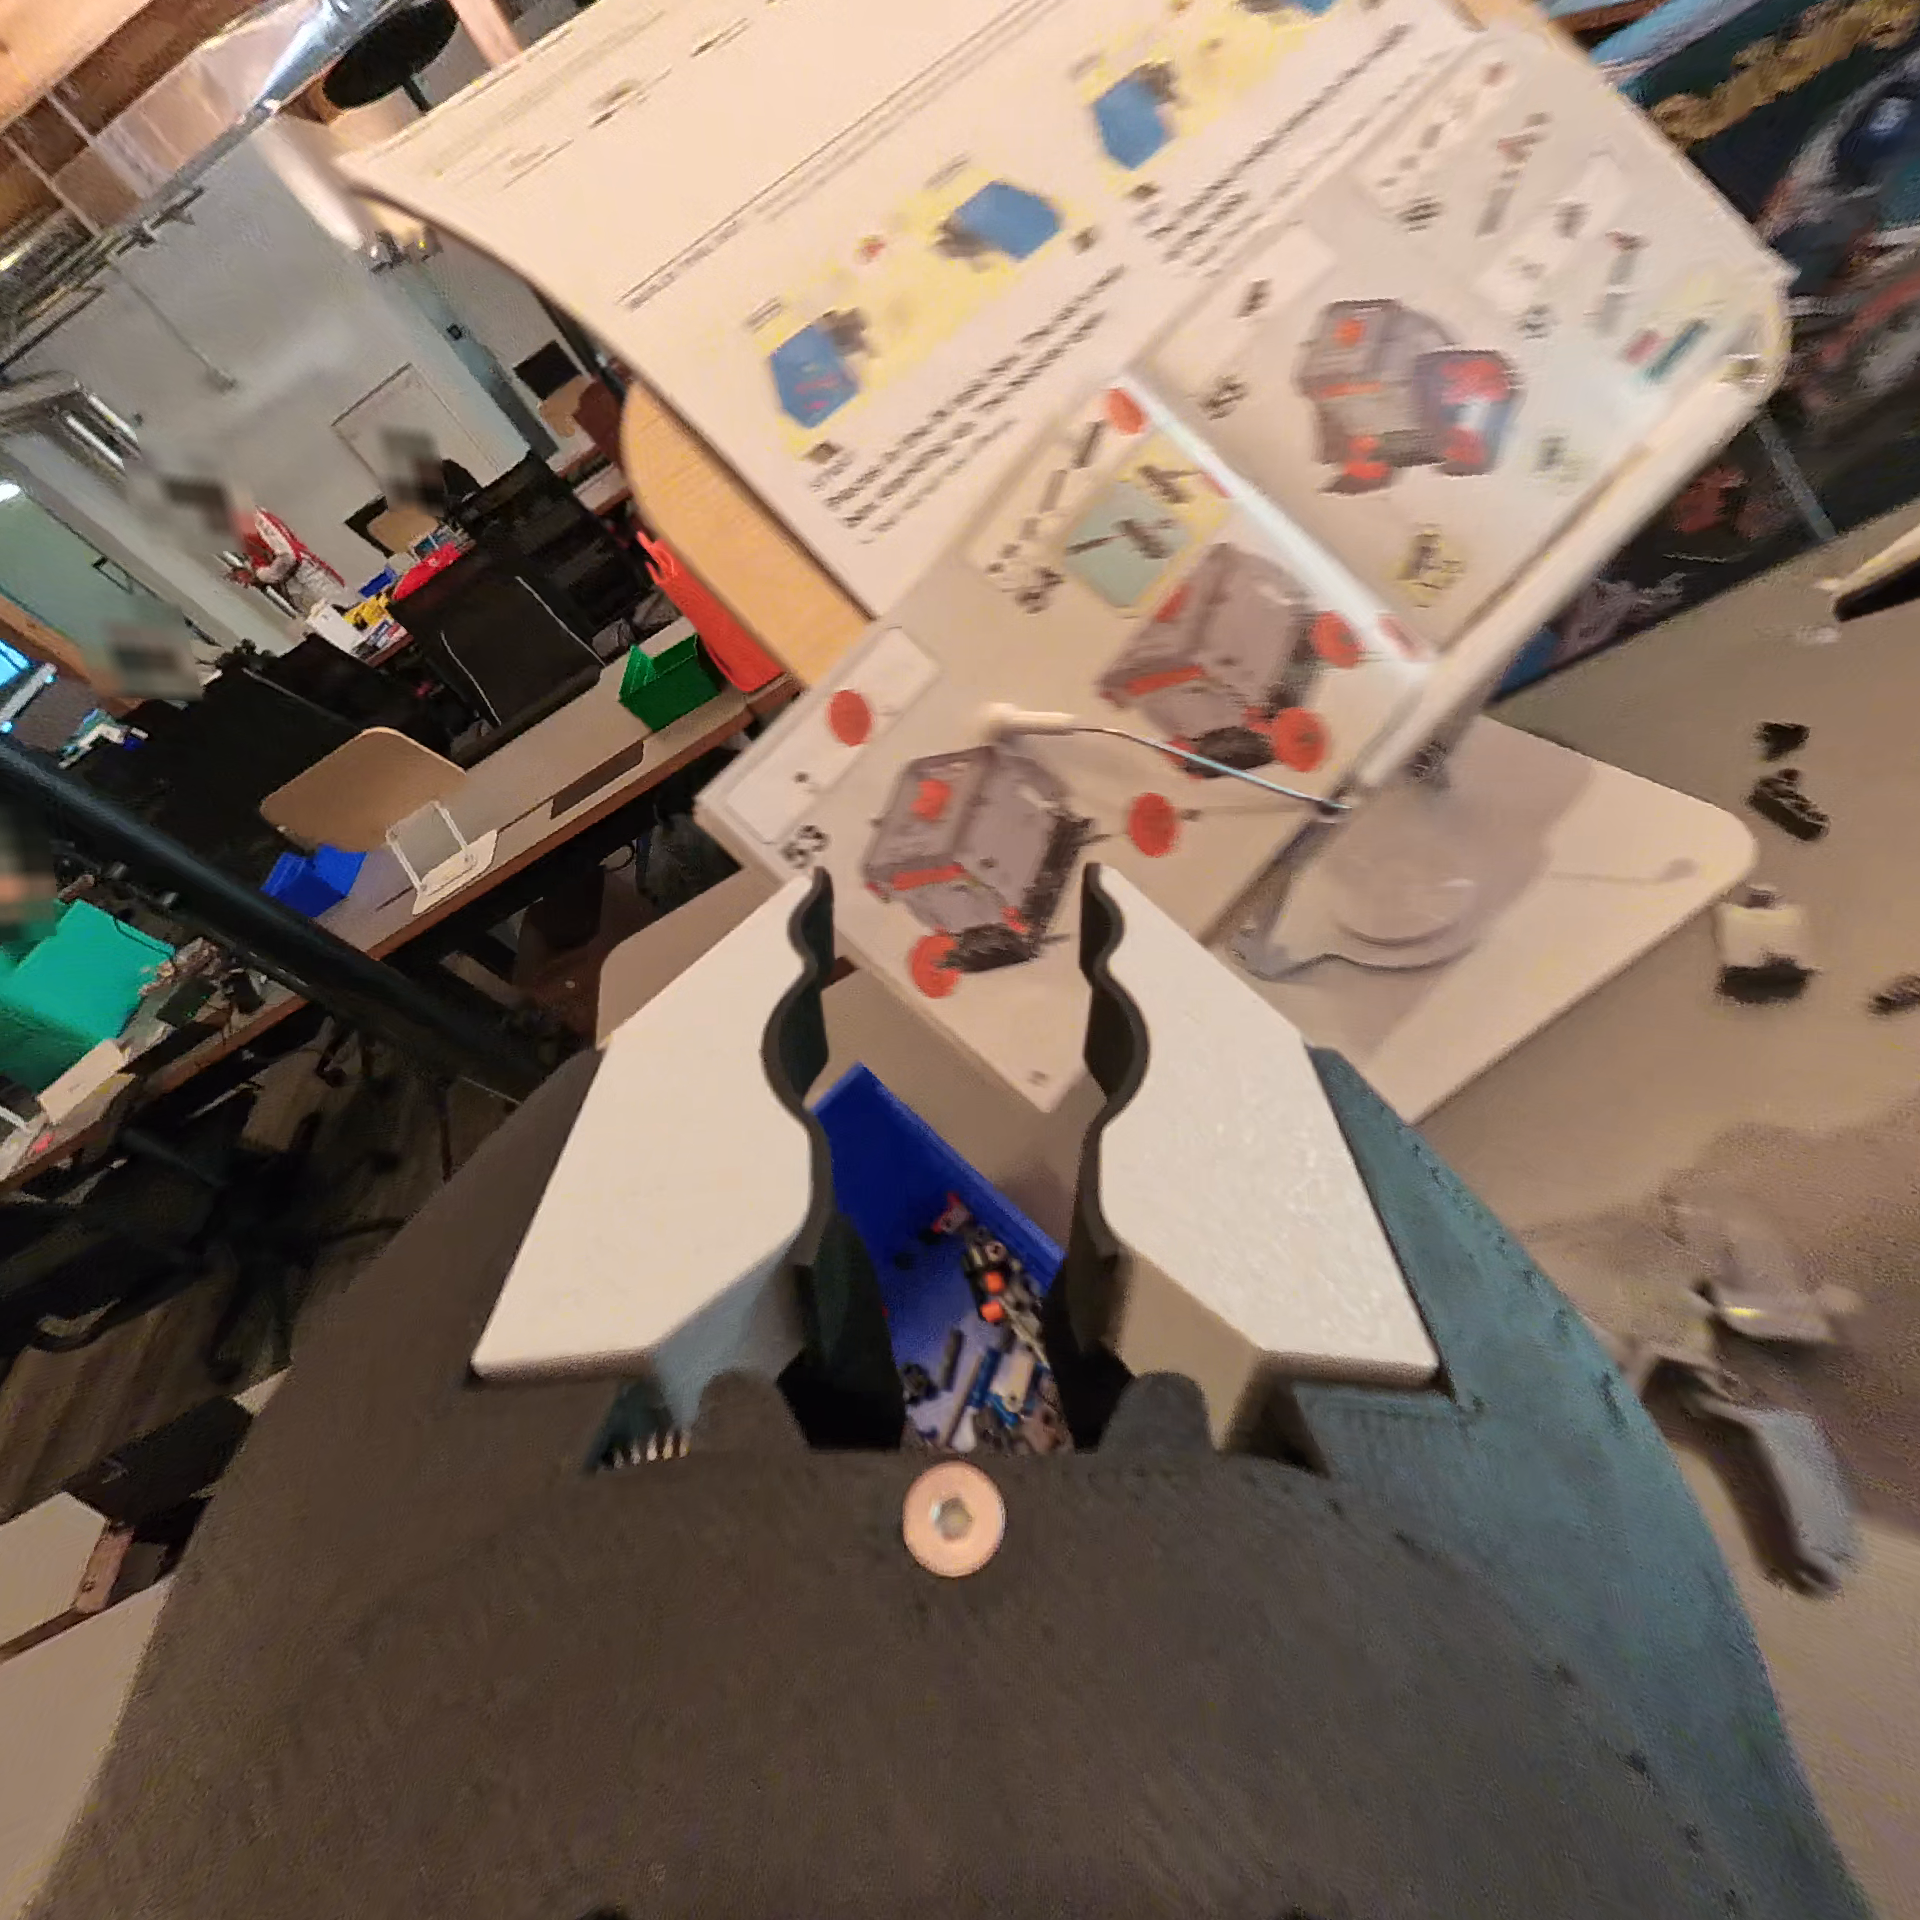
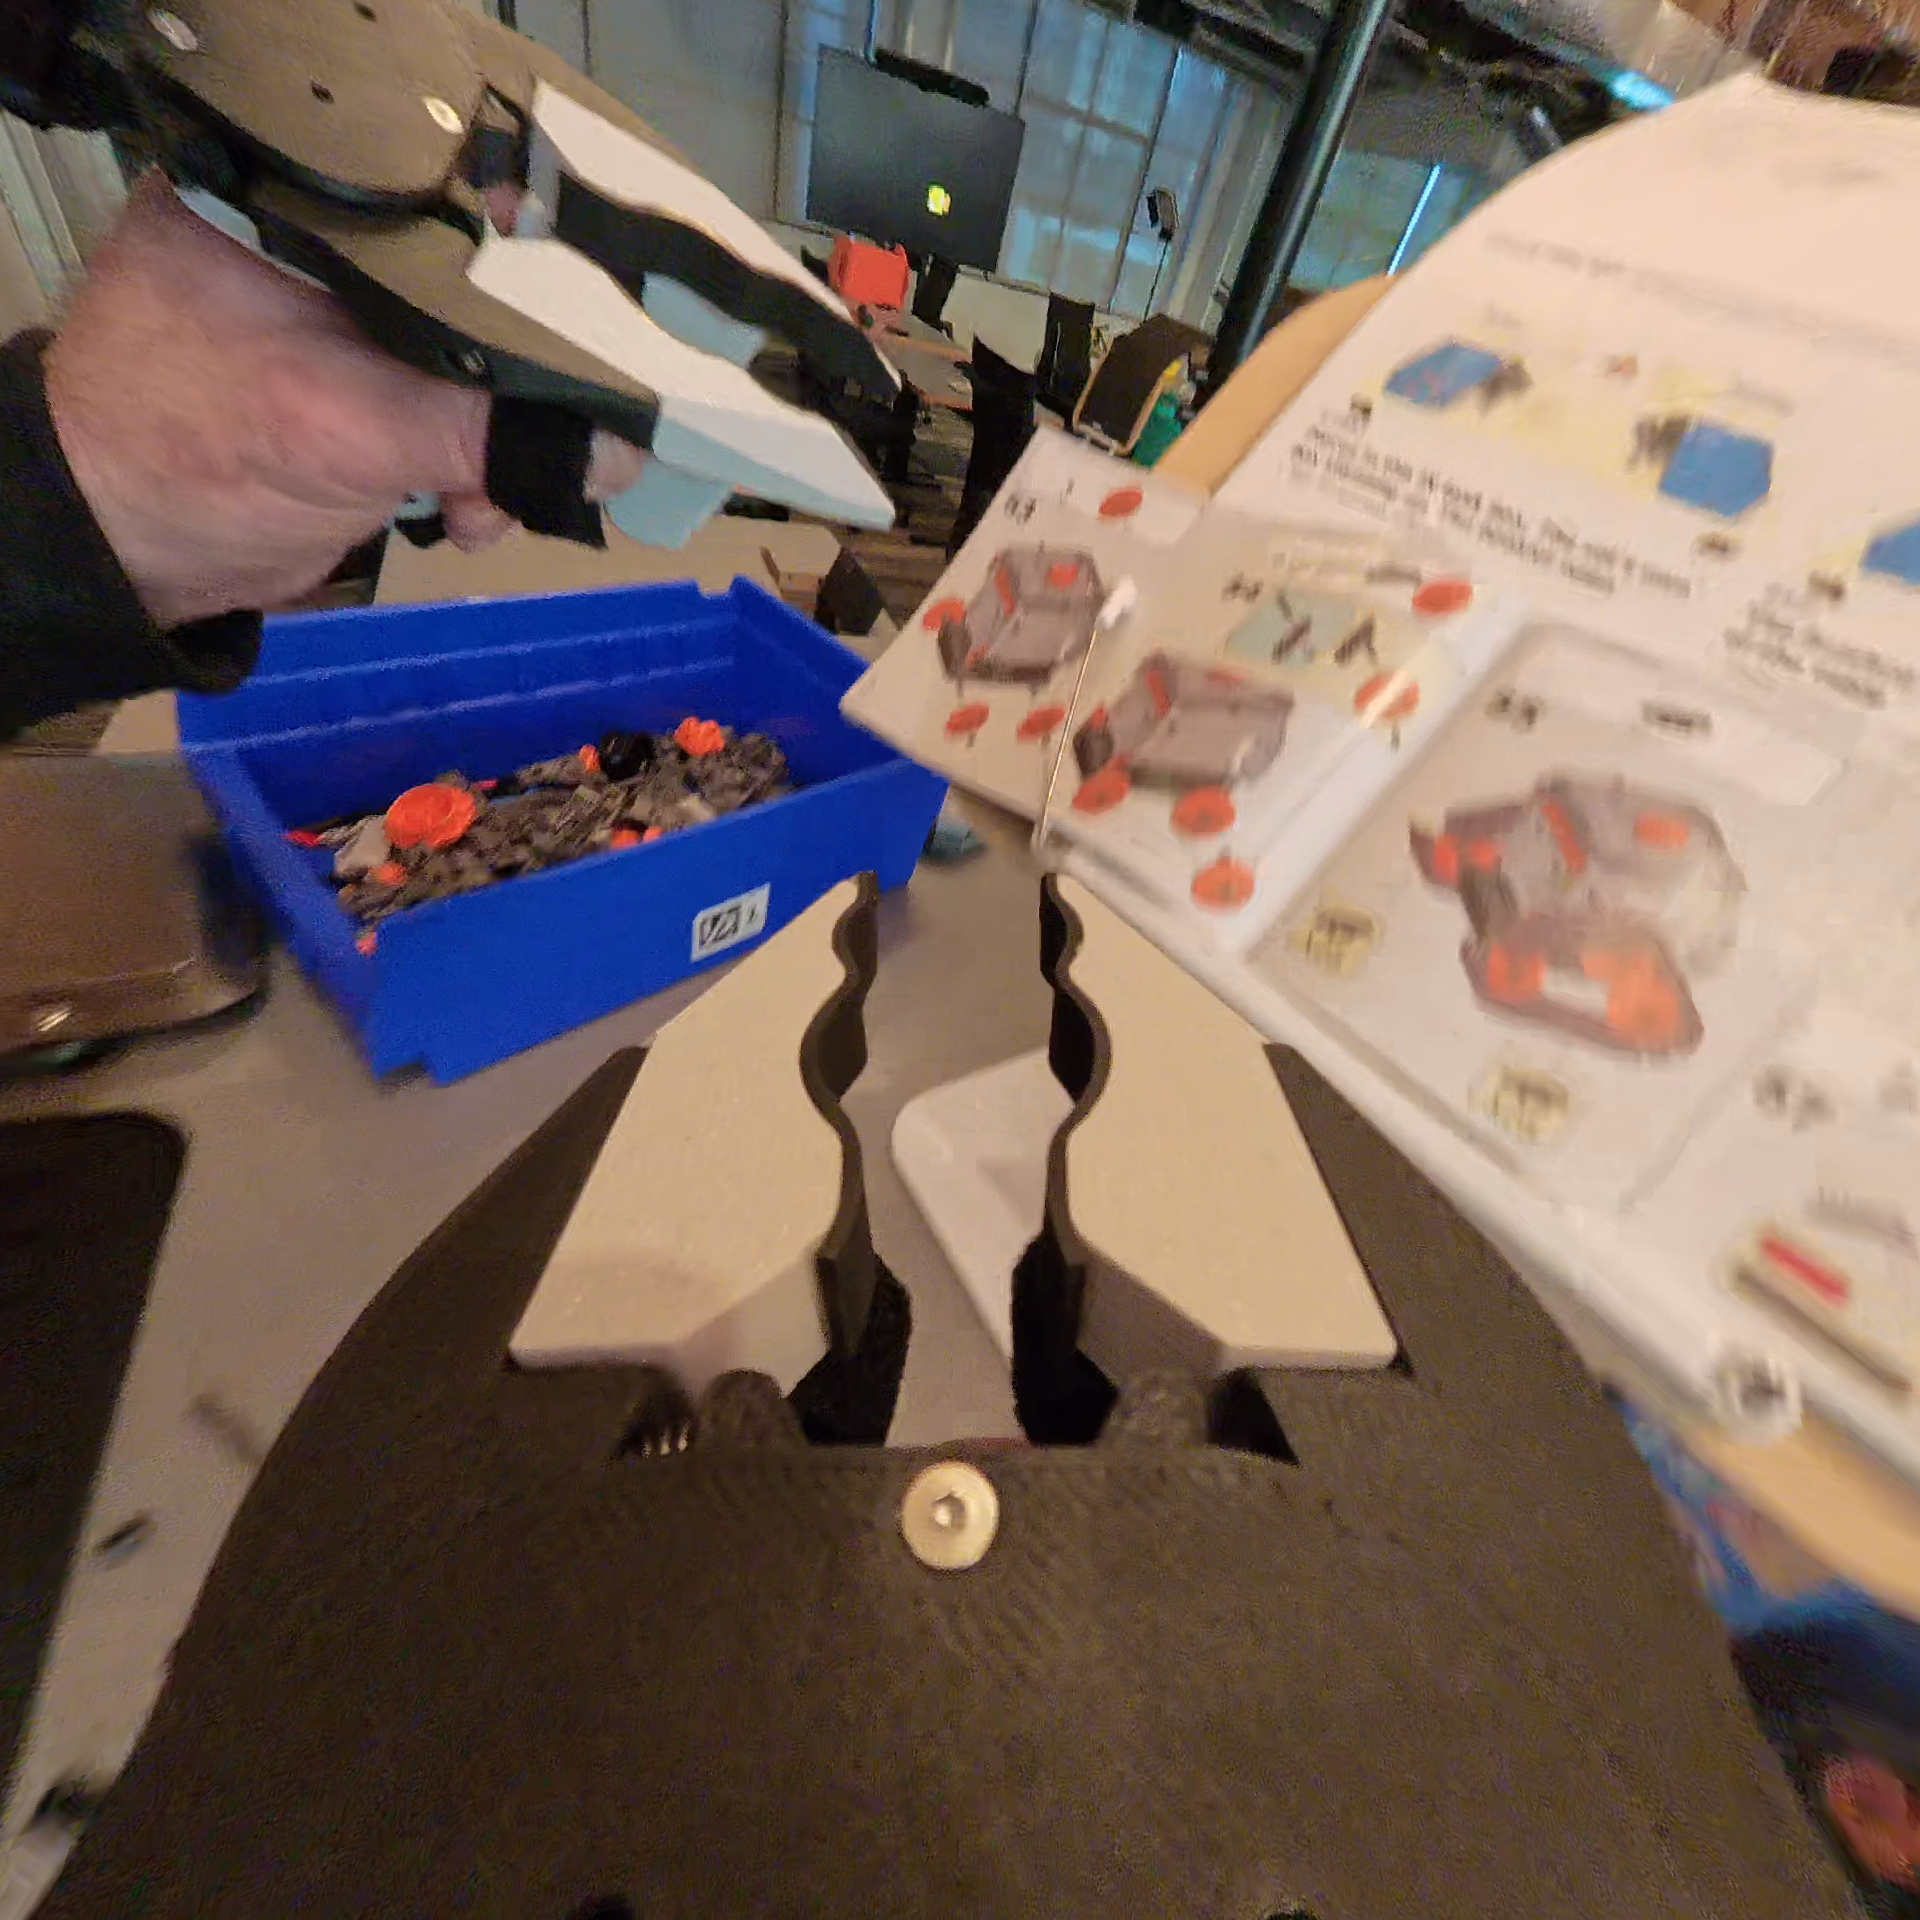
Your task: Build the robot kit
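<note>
Left gripper [image 1: 956, 883]: jaws apart, empty, held above blue bin [image 2: 561, 831] of small grey and orange parts [image 2: 540, 800]. Right gripper [image 2: 956, 894]: jaws apart, empty, near the white stand base [image 2: 966, 1164] of the instruction sheet [image 2: 1455, 727]. Nothing grasped; loose dark parts [image 1: 1782, 810] lie far right on the table [image 1: 1662, 1091].

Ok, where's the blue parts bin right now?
The blue parts bin sits on the table at left in the right wrist view, directly under the left gripper and beside the propped instruction sheet.

Black gripper bodies, white wavy-edged fingers [image 1: 1195, 1091], silver screw [image 2: 949, 1515], black sleeve [image 2: 62, 582].
</note>
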{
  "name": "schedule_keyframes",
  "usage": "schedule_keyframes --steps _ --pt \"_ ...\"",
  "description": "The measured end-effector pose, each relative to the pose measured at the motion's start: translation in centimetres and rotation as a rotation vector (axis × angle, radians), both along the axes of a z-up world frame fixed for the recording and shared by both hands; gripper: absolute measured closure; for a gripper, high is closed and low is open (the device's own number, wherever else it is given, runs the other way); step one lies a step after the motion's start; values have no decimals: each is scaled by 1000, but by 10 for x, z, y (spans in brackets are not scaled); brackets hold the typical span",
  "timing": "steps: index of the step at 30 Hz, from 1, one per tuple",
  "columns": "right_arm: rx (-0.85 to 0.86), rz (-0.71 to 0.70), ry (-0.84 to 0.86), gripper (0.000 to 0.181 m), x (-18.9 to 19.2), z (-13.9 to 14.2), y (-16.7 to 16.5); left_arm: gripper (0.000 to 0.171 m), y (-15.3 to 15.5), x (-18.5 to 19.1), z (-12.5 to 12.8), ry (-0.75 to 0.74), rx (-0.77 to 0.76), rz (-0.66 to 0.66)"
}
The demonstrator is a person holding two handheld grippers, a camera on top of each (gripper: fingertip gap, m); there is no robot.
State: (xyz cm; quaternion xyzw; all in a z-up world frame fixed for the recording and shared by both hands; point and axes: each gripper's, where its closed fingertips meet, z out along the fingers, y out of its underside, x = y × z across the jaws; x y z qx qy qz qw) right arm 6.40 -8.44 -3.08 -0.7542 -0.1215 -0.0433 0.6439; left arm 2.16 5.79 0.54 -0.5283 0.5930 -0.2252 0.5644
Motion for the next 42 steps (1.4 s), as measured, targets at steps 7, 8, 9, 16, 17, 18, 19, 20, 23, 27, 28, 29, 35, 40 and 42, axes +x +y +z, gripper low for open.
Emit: schedule_keyframes --steps 7,8,9,16,17,18,19,20,23,27,28,29,35,40,42 --pt "-8 -28 -56 153 15 9 96 110 43 44 -25 89 -18 -39" --pt "-13 -34 -61 154 17 7 103 108 47 48 -29 102 12 -34" --pt "-31 -35 -62 156 17 2 110 108 48 52 -30 93 27 -42" --pt "-42 -13 -100 181 15 -4 125 98 57 52 -26 52 -1 -42" --pt "-43 3 -107 181 13 -5 125 99 57 52 -27 42 -19 -47" --pt "-50 28 -121 181 9 -7 124 100 56 52 -28 33 -41 -57" --pt "-51 45 -139 181 8 -7 123 100 55 52 -29 27 -54 -67" --pt "-50 59 -149 181 7 -7 123 101 55 52 -30 24 -64 -76" --pt "-66 95 -144 181 6 -7 122 102 54 52 -33 19 -122 -109" --pt "-78 173 -122 181 1 -8 119 110 52 49 -41 24 -242 -224" --pt "-85 192 -111 181 -1 -9 118 115 51 48 -44 28 -288 -255" --pt "-96 208 -125 181 -3 -12 118 117 51 47 -46 25 -327 -280" --pt "-176 245 -272 181 -13 -34 115 120 50 49 -48 18 -392 -315" --pt "-207 251 -287 173 -16 -38 113 121 48 50 -45 4 -357 -287" --pt "-203 252 -279 171 -18 -36 109 129 47 50 -42 -8 -314 -272"
